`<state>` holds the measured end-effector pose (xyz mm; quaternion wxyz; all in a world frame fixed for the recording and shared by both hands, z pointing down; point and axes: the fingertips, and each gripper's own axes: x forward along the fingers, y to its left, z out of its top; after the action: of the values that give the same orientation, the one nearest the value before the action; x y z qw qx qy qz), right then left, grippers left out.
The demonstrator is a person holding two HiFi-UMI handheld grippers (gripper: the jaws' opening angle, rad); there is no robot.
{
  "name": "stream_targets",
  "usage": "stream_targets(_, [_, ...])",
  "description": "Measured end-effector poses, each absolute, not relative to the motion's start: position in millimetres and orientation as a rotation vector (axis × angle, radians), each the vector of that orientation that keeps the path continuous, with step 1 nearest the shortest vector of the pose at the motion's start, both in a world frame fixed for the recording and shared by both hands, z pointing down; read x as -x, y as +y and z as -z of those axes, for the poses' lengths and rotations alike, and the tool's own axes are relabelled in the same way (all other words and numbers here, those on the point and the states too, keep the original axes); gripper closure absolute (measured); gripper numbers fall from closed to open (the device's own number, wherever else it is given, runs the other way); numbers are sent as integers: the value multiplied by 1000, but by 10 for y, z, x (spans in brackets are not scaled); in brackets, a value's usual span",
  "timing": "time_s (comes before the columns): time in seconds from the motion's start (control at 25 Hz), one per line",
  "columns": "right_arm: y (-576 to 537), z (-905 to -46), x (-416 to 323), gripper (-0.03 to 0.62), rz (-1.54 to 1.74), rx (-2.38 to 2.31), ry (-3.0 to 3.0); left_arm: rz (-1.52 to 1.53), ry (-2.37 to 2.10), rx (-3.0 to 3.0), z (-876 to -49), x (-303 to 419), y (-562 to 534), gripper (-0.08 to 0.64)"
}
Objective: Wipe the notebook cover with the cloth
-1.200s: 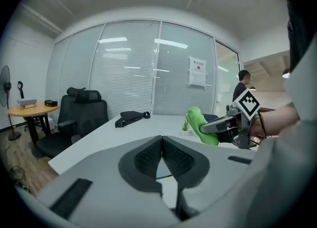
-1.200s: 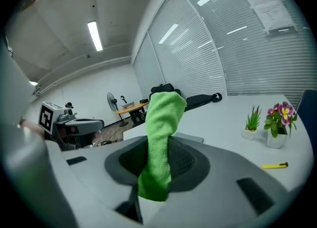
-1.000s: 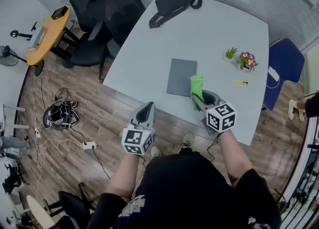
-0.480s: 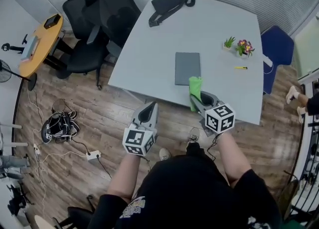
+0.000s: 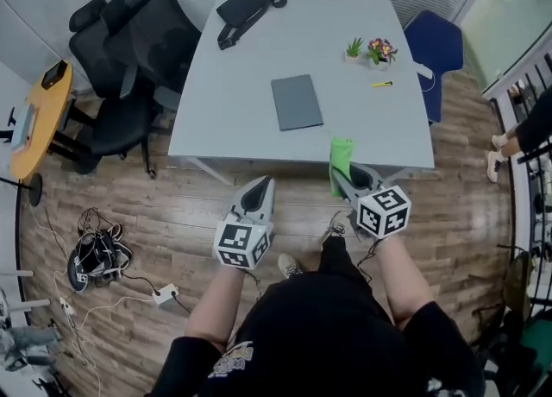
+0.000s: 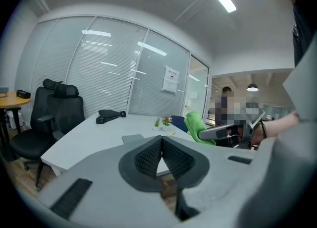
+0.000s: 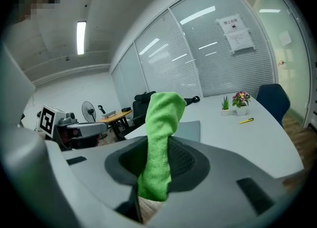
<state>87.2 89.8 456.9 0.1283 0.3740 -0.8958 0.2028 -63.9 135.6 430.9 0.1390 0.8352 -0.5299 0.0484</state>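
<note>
Right hand-held gripper (image 5: 339, 177) tight on green cloth (image 5: 341, 150), near grey table (image 5: 250, 85), wooden floor (image 5: 129, 214) below.

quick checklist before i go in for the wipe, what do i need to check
1. Cloth gripped: ok. The green cloth is pinched in the right claw and stands up out of it.
2. Left claw free: ok. It is shut with nothing in it.
3. Notebook ready: ok. It lies flat and closed on the table, with its cover bare.
4. Room around it: ok. The yellow pen and black bag lie well apart from it.
5. Cloth over the cover: not ok. Both claws hang at the table's near edge, short of the notebook.
6. Dirt on the cover: cannot tell.
</note>
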Motion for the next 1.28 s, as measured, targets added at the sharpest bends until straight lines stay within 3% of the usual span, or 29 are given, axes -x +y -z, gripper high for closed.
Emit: stream_targets(1.28, [1545, -4403, -1114, 483, -541, -1090, -2643, -153, -1512, -2463, -4172, 248, 1906, 554])
